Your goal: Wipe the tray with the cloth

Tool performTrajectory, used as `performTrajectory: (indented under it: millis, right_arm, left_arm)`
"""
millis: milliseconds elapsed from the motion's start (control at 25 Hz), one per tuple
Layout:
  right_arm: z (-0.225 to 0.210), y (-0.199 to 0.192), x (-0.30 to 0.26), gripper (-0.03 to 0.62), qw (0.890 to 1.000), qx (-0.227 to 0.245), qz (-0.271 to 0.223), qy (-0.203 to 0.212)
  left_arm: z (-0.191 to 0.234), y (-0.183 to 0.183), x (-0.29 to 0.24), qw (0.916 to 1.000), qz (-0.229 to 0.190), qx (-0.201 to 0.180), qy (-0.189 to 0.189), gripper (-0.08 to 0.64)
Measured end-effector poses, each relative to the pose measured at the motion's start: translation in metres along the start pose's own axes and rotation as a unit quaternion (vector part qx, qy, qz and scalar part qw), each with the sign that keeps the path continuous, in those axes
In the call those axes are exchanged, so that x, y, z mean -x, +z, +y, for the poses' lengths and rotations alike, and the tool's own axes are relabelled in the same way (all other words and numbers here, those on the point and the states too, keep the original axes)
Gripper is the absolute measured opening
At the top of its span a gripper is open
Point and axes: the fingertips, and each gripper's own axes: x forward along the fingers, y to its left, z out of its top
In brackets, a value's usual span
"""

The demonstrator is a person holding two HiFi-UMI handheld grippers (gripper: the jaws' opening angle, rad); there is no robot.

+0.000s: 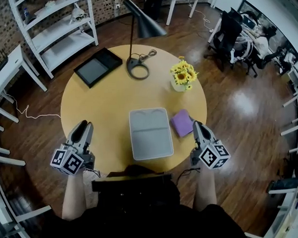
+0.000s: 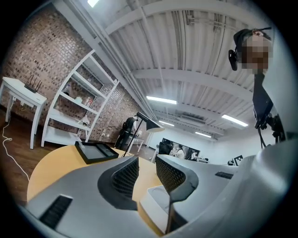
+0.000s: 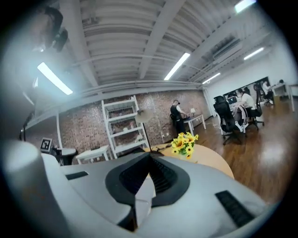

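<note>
- Gray tray (image 1: pixel 150 133) sits flat on the near side of the round table (image 1: pixel 97 105).
- Purple cloth (image 1: pixel 181 122) lies just beside its right edge.
- Right gripper (image 1: pixel 196 125) hangs near the cloth, jaws closed tight, empty.
- Left gripper (image 1: pixel 84 126) is well left of the tray, jaws slightly apart, holding nothing.
</note>
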Motion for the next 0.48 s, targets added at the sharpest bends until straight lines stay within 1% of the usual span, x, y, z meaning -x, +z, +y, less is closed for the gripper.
performTrajectory:
  millis: [80,160,320,480]
  right_arm:
    - [0.004,0.018,0.015,0.002,0.998,-0.026,-0.063,-0.009]
    - [0.002,0.019,0.028,0.002,0.994,-0.031,-0.095,-0.032]
    - [-0.002,0.005,0.035,0.002,0.993,-0.009,-0.093,-0.071]
    - [0.003,0.007,0.043,0.002,0.99,0.021,-0.102,-0.095]
  left_arm:
    - [-0.002,0.01,0.004,0.9999,-0.014,-0.002,0.0,0.103]
    - [-0.002,0.013,0.01,0.9997,-0.021,-0.008,-0.002,0.101]
    - [-0.001,0.013,0.015,0.9994,-0.026,-0.022,-0.009,0.095]
    - [0.004,0.017,0.016,0.9991,-0.029,-0.028,-0.011,0.095]
